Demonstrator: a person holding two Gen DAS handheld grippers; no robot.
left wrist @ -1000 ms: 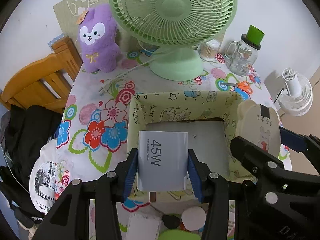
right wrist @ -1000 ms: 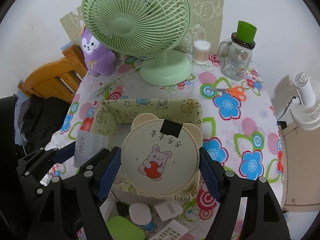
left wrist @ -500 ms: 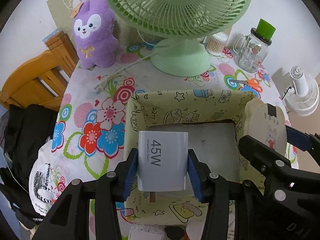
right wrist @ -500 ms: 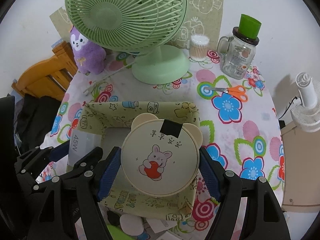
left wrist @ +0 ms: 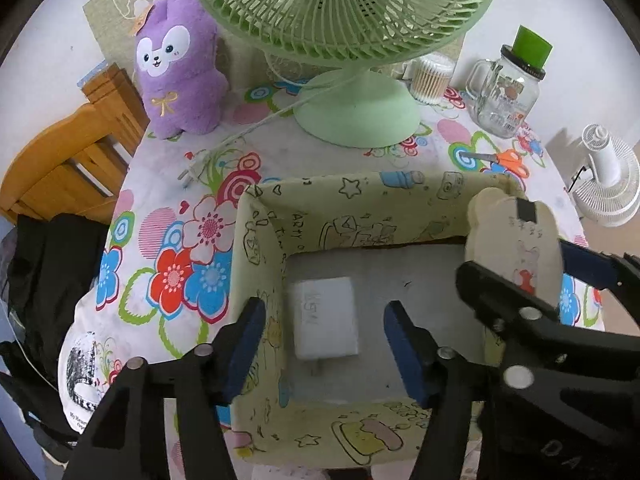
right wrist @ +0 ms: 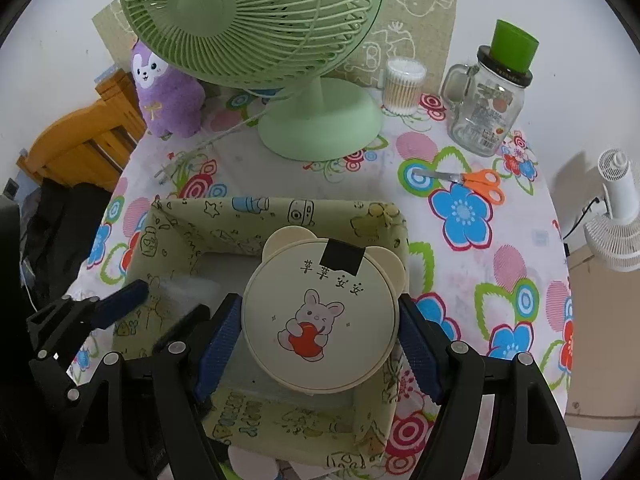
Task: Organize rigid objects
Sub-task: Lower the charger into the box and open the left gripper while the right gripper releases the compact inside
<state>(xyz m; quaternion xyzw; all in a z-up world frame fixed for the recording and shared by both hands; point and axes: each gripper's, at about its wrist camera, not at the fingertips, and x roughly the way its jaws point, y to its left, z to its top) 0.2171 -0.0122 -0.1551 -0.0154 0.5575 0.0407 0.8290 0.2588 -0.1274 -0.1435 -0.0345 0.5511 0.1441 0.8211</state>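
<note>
A pale green fabric box [left wrist: 360,196] with cartoon prints stands on the flowered table; it also shows in the right wrist view [right wrist: 280,210]. A white 45W charger [left wrist: 325,322] lies on the box floor at its left side. My left gripper [left wrist: 324,344] is open above the box, its pads apart from the charger. My right gripper [right wrist: 316,344] is shut on a round cream bear-eared case with a rabbit picture [right wrist: 320,316] and holds it over the right side of the box; the case also shows in the left wrist view [left wrist: 516,248].
A green desk fan [right wrist: 316,120] stands behind the box with its cord and plug [left wrist: 188,170] on the table. A purple plush [left wrist: 180,68], a cotton swab jar [right wrist: 403,85], a glass mug jar [right wrist: 488,100] and orange scissors [right wrist: 476,180] lie around. A wooden chair [left wrist: 68,160] is at left.
My left gripper opened and let go of the 45W charger, which now lies on the box floor. Both grippers moved forward over the box. The right gripper still holds the round case.
</note>
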